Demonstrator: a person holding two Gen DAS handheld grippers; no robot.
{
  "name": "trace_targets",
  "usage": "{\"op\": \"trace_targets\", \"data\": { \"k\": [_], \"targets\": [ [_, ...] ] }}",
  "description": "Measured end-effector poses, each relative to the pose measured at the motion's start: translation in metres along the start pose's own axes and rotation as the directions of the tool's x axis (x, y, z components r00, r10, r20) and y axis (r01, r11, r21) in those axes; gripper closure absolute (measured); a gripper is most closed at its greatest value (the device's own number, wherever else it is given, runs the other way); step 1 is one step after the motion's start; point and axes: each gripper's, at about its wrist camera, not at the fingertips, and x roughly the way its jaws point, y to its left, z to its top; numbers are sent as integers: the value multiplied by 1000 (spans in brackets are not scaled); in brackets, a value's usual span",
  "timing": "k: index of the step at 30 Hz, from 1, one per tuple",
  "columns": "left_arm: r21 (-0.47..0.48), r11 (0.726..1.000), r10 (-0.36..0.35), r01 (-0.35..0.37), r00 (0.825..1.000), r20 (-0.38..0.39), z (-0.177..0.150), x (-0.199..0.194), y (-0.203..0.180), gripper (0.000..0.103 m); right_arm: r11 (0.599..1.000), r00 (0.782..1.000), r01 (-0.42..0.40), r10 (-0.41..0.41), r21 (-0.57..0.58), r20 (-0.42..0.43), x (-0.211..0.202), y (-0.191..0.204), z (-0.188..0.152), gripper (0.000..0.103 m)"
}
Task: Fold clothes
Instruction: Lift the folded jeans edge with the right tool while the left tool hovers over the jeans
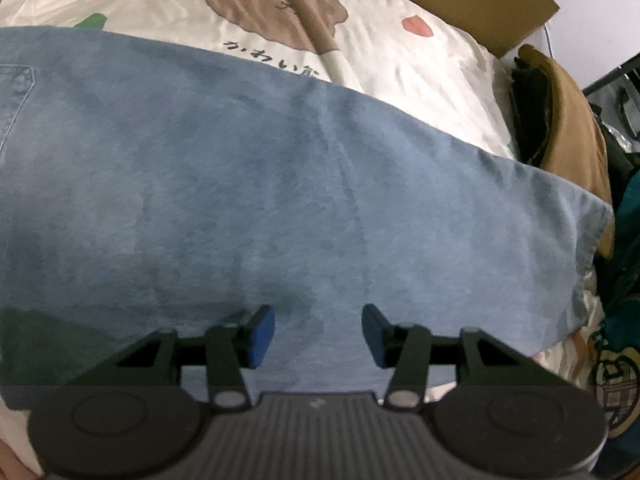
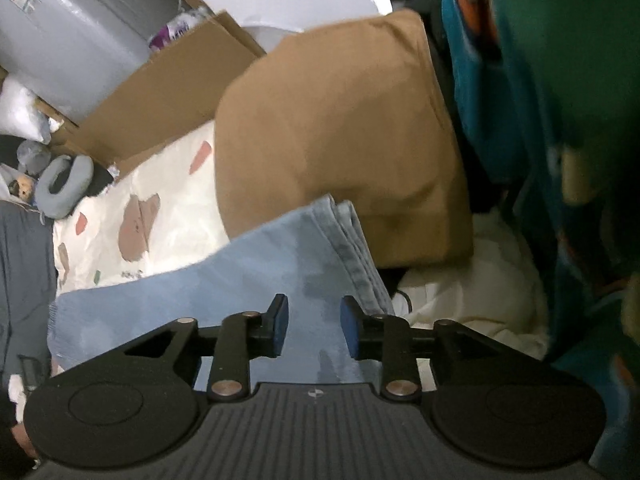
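A light blue denim garment [image 1: 280,180] lies spread flat on a cream bedsheet with a bear print [image 1: 280,8]; a stitched pocket [image 1: 16,96] shows at its left edge. My left gripper [image 1: 318,328] hovers over the near part of the denim, open, with only flat cloth below the blue pads. In the right wrist view the denim [image 2: 260,272] ends in a doubled hem [image 2: 352,248]. My right gripper [image 2: 314,320] is open just above that end, its pads apart and pressing on nothing.
A folded tan garment [image 2: 340,132] sits just beyond the denim's hem, also seen as the tan garment [image 1: 576,132] at right. Flat cardboard [image 2: 168,92] lies at the bed's far side. Green and teal cloth [image 2: 560,100] hangs on the right. A grey neck pillow [image 2: 64,188] lies far left.
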Motion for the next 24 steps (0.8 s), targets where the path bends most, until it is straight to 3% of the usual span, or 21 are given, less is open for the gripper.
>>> {"op": "trace_targets", "data": {
  "k": [8,24],
  "targets": [
    [11,1000,25,-24,1000,-14,-2,14,2,51,999,1000,26,-26,-34,-3,45,-16,-6,51],
    [17,999,36,-36,999,-28,-1,21,3,51,997,1000,-21,20,-73,-19,105,-46,-4,50]
  ]
}}
